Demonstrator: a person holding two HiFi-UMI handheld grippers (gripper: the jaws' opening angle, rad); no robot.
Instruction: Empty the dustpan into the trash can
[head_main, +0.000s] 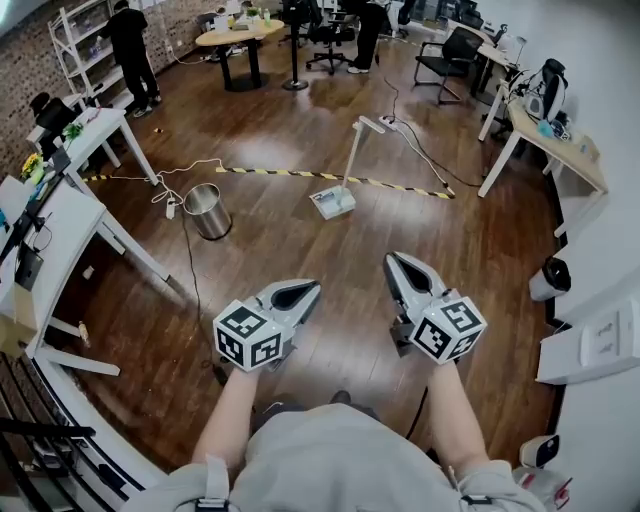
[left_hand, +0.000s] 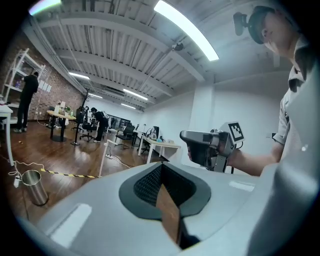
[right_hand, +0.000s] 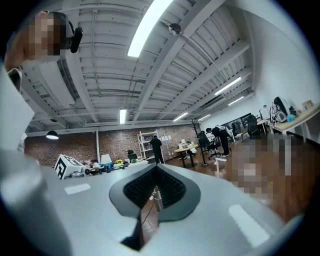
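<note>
A shiny metal trash can (head_main: 207, 211) stands on the wood floor, far ahead and to the left. The white dustpan (head_main: 333, 201) rests on the floor ahead, with its long handle (head_main: 354, 155) leaning up and back. My left gripper (head_main: 308, 288) and right gripper (head_main: 397, 262) are held side by side above the floor, well short of both, and both are shut with nothing in them. The left gripper view shows the trash can (left_hand: 32, 186) at lower left and the right gripper (left_hand: 207, 147) beside me. In the right gripper view the trash can (right_hand: 157, 198) shows beyond the shut jaws.
Yellow-black tape (head_main: 290, 175) and loose cables (head_main: 190, 170) cross the floor behind the can and dustpan. White desks (head_main: 75, 215) line the left, and a wooden desk (head_main: 555, 140) and a small white bin (head_main: 548, 279) stand at the right. People and office chairs (head_main: 330, 35) are at the back.
</note>
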